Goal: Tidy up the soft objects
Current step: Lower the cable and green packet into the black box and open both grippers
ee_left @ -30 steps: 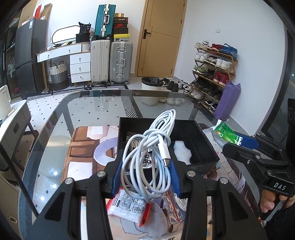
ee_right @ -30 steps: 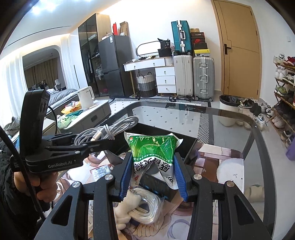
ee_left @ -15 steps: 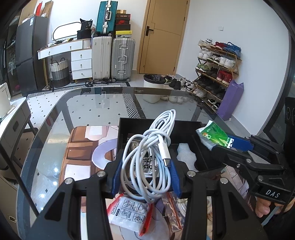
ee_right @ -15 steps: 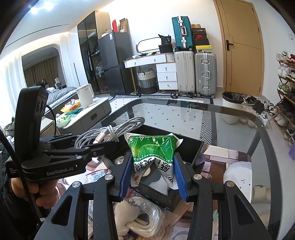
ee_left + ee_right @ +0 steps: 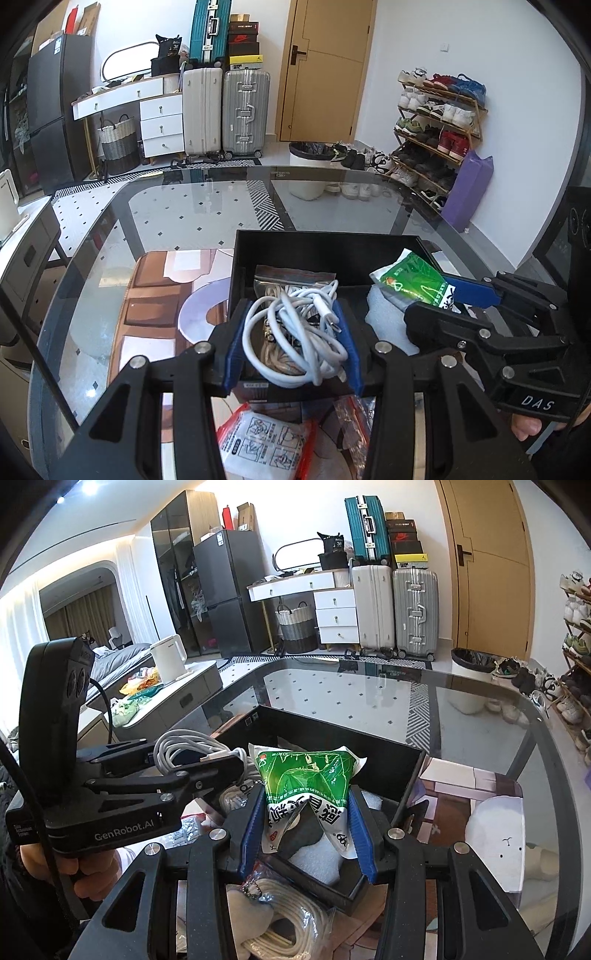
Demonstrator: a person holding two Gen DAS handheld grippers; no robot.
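My left gripper (image 5: 293, 341) is shut on a coiled white cable (image 5: 299, 332) and holds it over the near left part of the black box (image 5: 325, 243) on the glass table. My right gripper (image 5: 306, 819) is shut on a green and white packet (image 5: 308, 786) and holds it over the box's right side, above white foam (image 5: 321, 864). The cable (image 5: 192, 749) and the left gripper also show in the right wrist view. The packet (image 5: 413, 280) shows in the left wrist view. A zip bag (image 5: 291, 277) lies inside the box.
In front of the box lie a red-edged white packet (image 5: 266, 446), a small zip bag (image 5: 351, 413) and a bagged white rope coil (image 5: 284, 926). The glass table (image 5: 177, 221) stretches beyond the box. A white cushion (image 5: 495, 834) shows below the glass at right.
Both grippers have moved forward and down over the black box. The cable now hangs low inside the box's near left side, and the packet has come over its right side.
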